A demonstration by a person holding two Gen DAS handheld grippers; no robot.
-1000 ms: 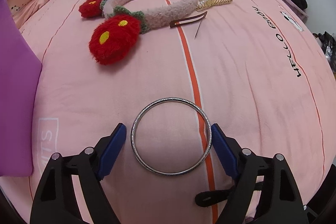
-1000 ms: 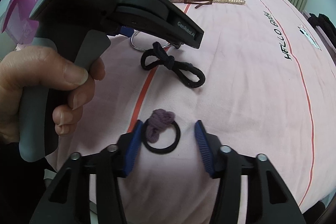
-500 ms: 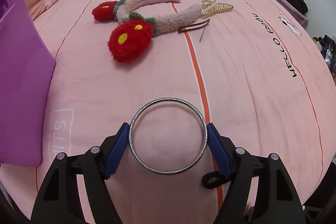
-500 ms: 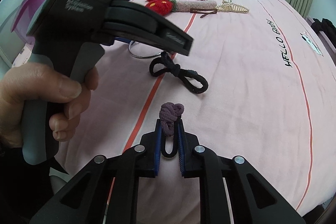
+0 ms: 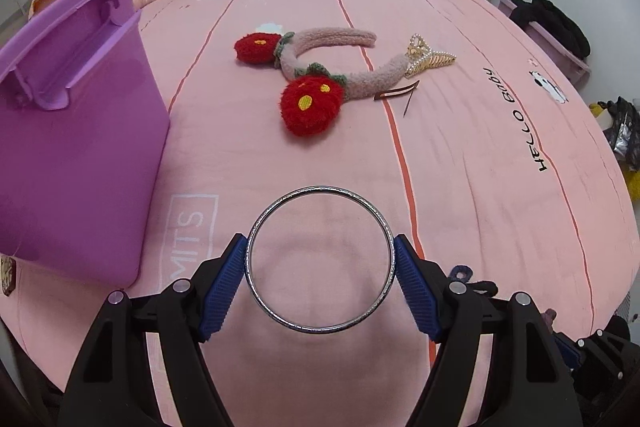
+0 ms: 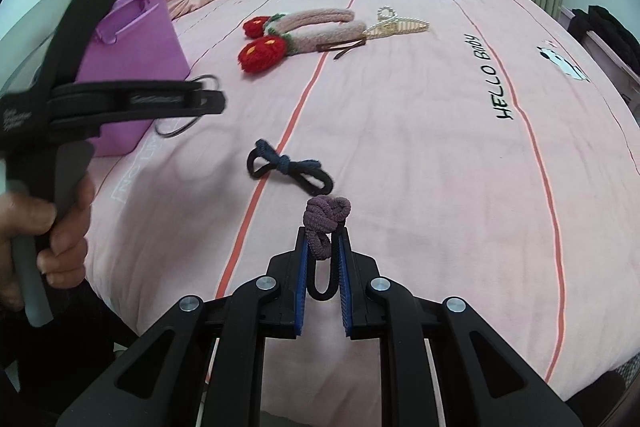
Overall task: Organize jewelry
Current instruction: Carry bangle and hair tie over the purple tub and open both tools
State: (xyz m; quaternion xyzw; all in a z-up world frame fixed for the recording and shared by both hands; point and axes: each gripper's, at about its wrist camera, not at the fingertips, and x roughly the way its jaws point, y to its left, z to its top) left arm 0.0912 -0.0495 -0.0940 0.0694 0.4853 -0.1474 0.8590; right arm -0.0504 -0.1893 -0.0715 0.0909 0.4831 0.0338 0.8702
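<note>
The left gripper [image 5: 320, 263] is pinching the silver bangle [image 5: 320, 327] by its outer rim at the lower centre of its view, the purple bin [image 5: 72, 155] standing at the left edge; that thin, hard ring is likely slipping free if tilted. The right gripper [image 6: 323, 267] is clamping the purple hair tie [image 6: 326, 217], whose stretchy loop could be snagging on release.

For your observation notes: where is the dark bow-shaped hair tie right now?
In the right wrist view, the dark hair tie lies on the pink bedspread beside the orange stripe, just beyond the right claw.
</note>
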